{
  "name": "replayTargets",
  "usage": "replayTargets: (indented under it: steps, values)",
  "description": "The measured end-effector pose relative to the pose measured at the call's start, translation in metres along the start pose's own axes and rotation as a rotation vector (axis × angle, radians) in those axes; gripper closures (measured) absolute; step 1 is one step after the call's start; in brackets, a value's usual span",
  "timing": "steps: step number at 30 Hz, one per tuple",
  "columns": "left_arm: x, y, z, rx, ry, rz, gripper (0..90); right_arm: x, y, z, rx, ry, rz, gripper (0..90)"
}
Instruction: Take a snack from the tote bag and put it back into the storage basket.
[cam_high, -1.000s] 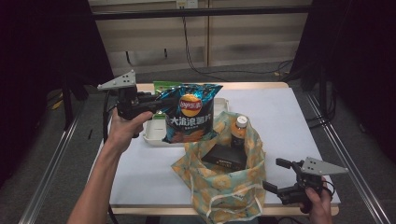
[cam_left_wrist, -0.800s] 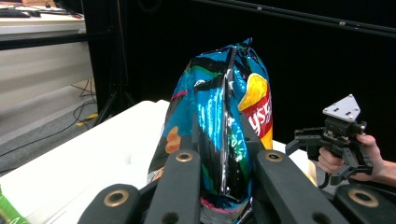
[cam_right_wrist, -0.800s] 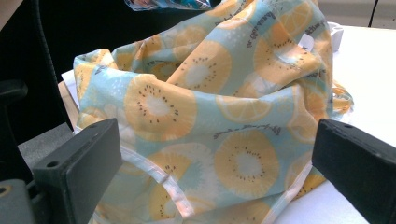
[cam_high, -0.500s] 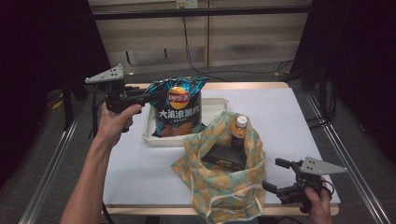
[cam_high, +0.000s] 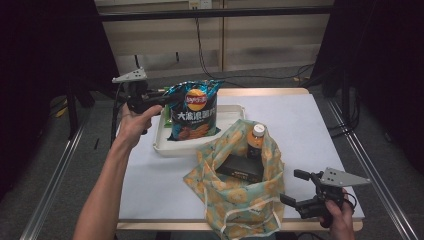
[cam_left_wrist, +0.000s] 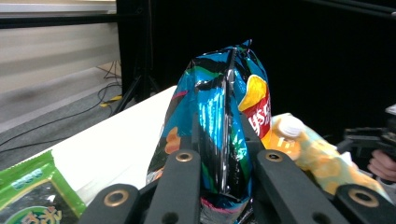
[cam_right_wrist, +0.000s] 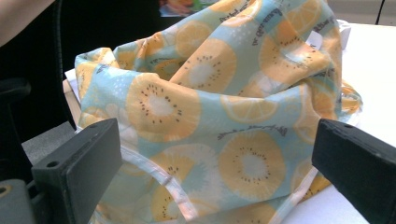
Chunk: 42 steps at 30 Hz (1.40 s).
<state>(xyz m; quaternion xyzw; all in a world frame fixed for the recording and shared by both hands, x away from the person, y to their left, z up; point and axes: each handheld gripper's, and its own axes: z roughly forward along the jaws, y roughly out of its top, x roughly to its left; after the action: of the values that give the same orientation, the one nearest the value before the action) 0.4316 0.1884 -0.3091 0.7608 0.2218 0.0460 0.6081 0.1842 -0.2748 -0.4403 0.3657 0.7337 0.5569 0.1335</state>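
Two jaws of the left gripper (cam_high: 159, 101) are pinched on the side edge of the chip bag (cam_high: 193, 111), which hangs upright right in front of them, above the white tray (cam_high: 165, 146). Compared with half a second ago the bag sits a bit higher. Farther off, the right gripper (cam_high: 296, 189) rests spread wide beside the fruit-print bag (cam_high: 240, 200).
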Motion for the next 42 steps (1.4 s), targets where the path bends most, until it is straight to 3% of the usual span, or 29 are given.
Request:
replayTargets:
  steps: [4,9,13,19,24,30,39,42]
  values:
    - [0.012,-0.005,0.012,-0.011,0.003,-0.027,83.4,0.001,0.0,0.0,0.001,0.007,-0.002,1.1]
    - [0.023,-0.014,0.032,0.019,0.023,-0.04,83.3,-0.001,0.0,0.0,-0.005,0.003,-0.001,1.1]
    - [0.03,-0.017,0.042,0.002,0.037,-0.065,83.0,0.0,-0.001,-0.002,-0.007,0.001,-0.005,1.1]
    - [0.04,-0.024,0.061,0.011,0.021,-0.072,83.1,0.001,-0.001,-0.001,-0.006,0.006,-0.005,1.0]
    - [0.05,-0.033,0.078,0.001,0.005,-0.111,82.9,-0.001,-0.001,-0.001,-0.006,0.003,0.001,1.1]
    - [0.054,-0.035,0.096,0.039,0.012,-0.102,82.8,-0.001,-0.001,-0.002,-0.007,0.005,0.009,1.1]
    - [0.061,-0.036,0.11,0.026,0.006,-0.117,82.4,-0.001,-0.002,-0.001,-0.009,0.006,0.01,1.1]
    - [0.059,-0.034,0.114,0.047,0.017,-0.089,82.2,-0.001,-0.002,-0.002,-0.008,0.006,0.012,1.1]
